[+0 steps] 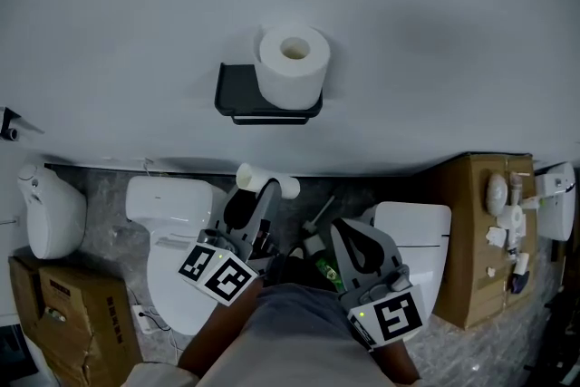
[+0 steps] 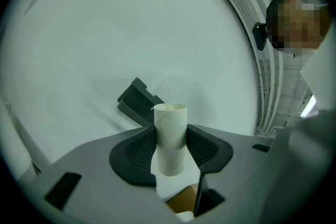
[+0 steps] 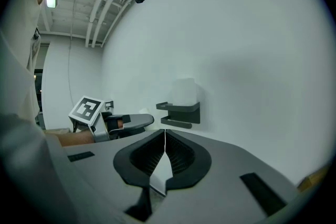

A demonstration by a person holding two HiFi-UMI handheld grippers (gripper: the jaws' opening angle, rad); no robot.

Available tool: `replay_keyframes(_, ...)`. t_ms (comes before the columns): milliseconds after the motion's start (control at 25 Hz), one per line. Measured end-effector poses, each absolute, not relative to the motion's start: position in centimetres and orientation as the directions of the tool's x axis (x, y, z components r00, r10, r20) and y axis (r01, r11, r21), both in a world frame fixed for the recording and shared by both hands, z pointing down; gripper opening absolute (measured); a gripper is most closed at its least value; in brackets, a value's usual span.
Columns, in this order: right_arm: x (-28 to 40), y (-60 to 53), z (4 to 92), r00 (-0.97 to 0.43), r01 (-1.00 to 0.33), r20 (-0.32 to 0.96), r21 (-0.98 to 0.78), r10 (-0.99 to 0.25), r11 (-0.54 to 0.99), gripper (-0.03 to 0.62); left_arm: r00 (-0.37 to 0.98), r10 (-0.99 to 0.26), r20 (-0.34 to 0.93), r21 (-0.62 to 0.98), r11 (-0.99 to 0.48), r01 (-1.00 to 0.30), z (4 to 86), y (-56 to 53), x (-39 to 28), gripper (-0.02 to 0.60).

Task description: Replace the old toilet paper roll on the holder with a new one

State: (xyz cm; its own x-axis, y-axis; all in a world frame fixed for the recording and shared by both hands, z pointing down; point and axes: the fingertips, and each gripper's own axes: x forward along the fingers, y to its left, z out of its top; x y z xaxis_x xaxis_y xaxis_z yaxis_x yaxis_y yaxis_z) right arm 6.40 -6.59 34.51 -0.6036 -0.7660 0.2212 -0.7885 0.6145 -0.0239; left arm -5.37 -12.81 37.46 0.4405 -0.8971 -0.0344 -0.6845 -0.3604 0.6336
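White wall backdrop; left gripper level, fingers pinching cardboard tube; right gripper fingers pressed together.

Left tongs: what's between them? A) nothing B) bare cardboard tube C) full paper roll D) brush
B: in the left gripper view the left tongs press on a bare tube from both sides, while the full roll sits on the holder.

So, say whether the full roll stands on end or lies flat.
On end: the roll stands atop the holder, core hole facing up.
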Motion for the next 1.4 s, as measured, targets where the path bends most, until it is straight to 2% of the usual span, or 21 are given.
replay_keyframes(440, 3.5, -6.7, 33.1, -0.638, -0.762, 0.182, -0.012, -0.748, 0.647, 0.018, 0.375, -0.927, 0.024, 0.428, -0.329, -0.842, 34.9, -10.6, -10.7, 0.186)
replay_keyframes(800, 3.6, -6.9, 32.6, -0.627, -0.773, 0.167, -0.015, -0.761, 0.634, 0.018, 0.341, -0.936, 0.086, 0.261, -0.309, -0.915, 34.0, -8.3, -12.8, 0.185)
replay_keyframes(1400, 4.2, -6.5, 32.8, -0.608, -0.789, 0.174, -0.018, -0.775, 0.614, 0.018, 0.334, -0.939, 0.088, 0.249, -0.304, -0.920, 33.9, -8.2, -12.9, 0.176)
